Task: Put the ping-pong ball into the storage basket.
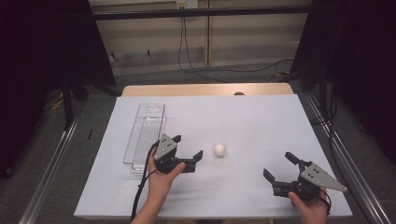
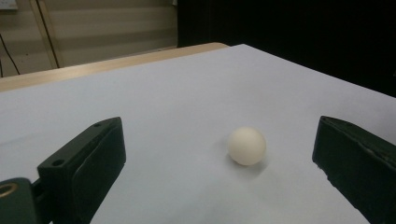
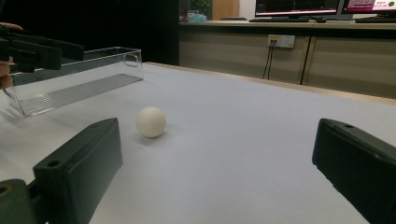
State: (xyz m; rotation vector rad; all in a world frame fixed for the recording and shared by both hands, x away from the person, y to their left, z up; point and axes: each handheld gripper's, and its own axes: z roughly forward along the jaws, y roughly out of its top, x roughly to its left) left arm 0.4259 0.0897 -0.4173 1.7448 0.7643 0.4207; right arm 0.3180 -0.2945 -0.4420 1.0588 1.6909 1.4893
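A small white ball (image 1: 219, 150) rests on the white sheet near the middle of the table. My left gripper (image 1: 188, 147) is open just left of it, jaws pointing toward the ball (image 2: 246, 145), which lies a short way ahead between them and touches neither. My right gripper (image 1: 279, 166) is open at the front right, farther from the ball (image 3: 151, 122), with nothing between its jaws. A clear plastic tray (image 1: 145, 133) lies lengthwise on the left side of the sheet, empty, just behind my left hand.
The white sheet (image 1: 261, 116) covers most of the wooden table (image 1: 205, 89). Metal rails run along both sides of the table on the floor. Cables hang on the far wall. In the right gripper view the other gripper (image 3: 32, 51) shows at the far left before the tray (image 3: 79, 79).
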